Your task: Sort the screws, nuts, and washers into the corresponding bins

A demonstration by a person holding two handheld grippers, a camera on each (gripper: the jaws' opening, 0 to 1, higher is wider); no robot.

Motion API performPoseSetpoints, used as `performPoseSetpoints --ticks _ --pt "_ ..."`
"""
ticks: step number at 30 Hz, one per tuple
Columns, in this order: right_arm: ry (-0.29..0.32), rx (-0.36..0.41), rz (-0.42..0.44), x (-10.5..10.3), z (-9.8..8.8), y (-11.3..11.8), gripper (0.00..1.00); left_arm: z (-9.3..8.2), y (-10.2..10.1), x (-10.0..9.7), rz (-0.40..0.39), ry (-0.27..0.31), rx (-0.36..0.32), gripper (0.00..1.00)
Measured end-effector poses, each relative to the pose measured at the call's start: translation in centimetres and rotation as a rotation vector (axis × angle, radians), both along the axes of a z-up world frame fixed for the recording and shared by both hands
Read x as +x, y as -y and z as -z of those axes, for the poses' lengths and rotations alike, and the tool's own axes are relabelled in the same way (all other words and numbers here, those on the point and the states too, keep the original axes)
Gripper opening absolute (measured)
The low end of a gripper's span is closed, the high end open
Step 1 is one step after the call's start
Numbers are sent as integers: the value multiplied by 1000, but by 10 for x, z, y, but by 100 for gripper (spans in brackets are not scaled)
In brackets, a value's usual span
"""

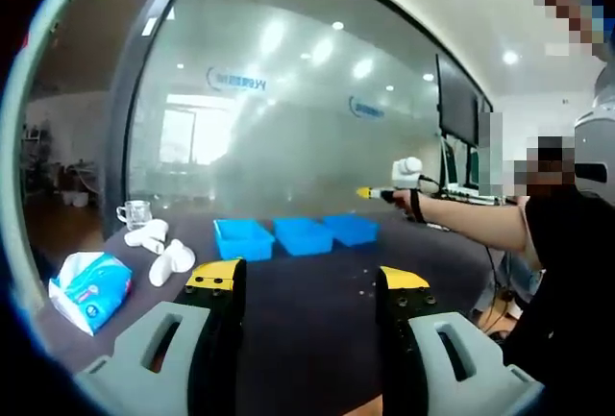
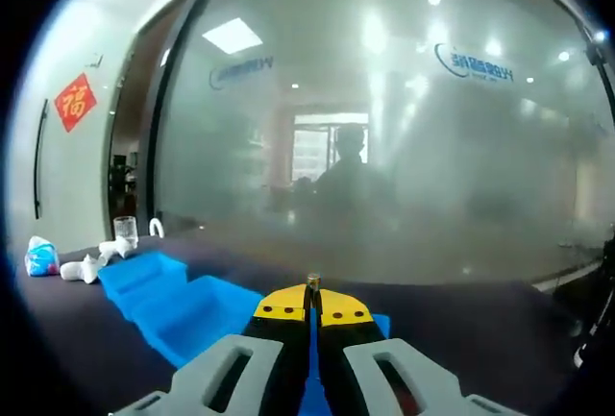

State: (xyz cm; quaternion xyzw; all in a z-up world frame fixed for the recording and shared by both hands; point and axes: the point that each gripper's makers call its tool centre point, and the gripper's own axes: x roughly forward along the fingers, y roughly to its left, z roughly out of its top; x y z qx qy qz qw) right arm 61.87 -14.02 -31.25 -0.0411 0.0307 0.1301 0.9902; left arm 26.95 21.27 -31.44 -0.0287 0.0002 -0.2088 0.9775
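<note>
Blue plastic bins, three in a row, on a dark table beyond the claws.

The three bins stand ahead of the left gripper, whose yellow-tipped jaws are spread wide with nothing between them. Small loose hardware is scattered on the table just beyond its right jaw; too small to count or sort by kind. Left of that claw lie a tissue pack, a few white fittings and one glass cup. The right gripper hangs over the bins, jaws pressed together on one small metal piece, type unclear. A frosted glass wall closes the view behind.
</note>
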Motion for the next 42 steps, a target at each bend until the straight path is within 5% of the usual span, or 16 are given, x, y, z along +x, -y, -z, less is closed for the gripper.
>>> performPoseSetpoints --ticks 4,7,20,30,37,42 --pt "4 -4 2 1 0 0 6 0 0 -1 0 1 0 53" --pt "18 -7 -9 3 -2 -2 22 0 -1 -1 -2 1 0 53" --pt "58 30 -55 -26 -20 -10 29 -1 1 -3 3 5 2 53" --pt "83 16 -164 -98 -12 -27 32 0 7 -1 23 9 -10 53" --pt "84 78 -259 -162 -9 -35 35 6 14 4 47 1 -11 53" --pt "92 15 -320 -209 -1 -40 37 9 21 8 73 -7 -8 53"
